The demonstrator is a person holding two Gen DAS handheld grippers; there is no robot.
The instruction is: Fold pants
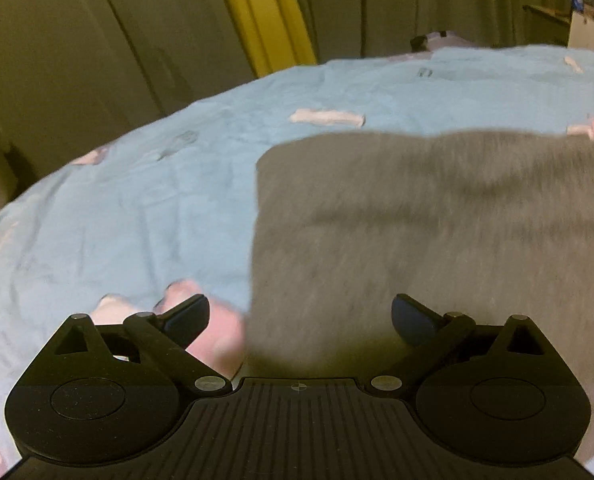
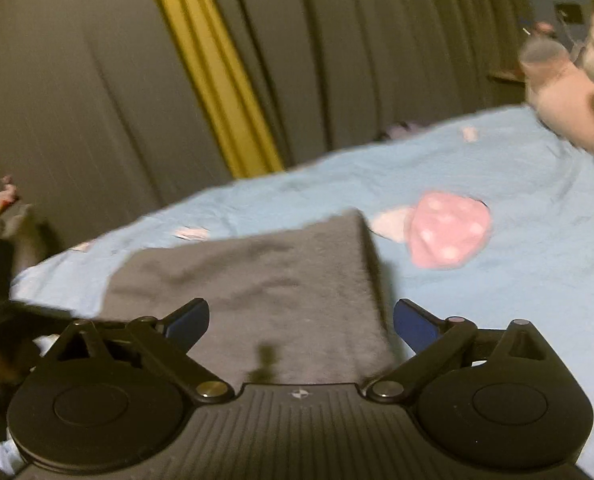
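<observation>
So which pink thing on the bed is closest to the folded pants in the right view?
The pink spotted mushroom print on the blue sheet, just past the far right corner of the grey pants. The small pink prints further back sit farther away.

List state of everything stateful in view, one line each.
pants: grey, folded to a rectangle, flat on the bed, not gripped
left gripper: open, over the pants' left edge, nothing between the pads
right gripper: open, over the pants' right edge, nothing gripped
sheet: blue, spread out, lightly wrinkled
curtains: drawn
</observation>
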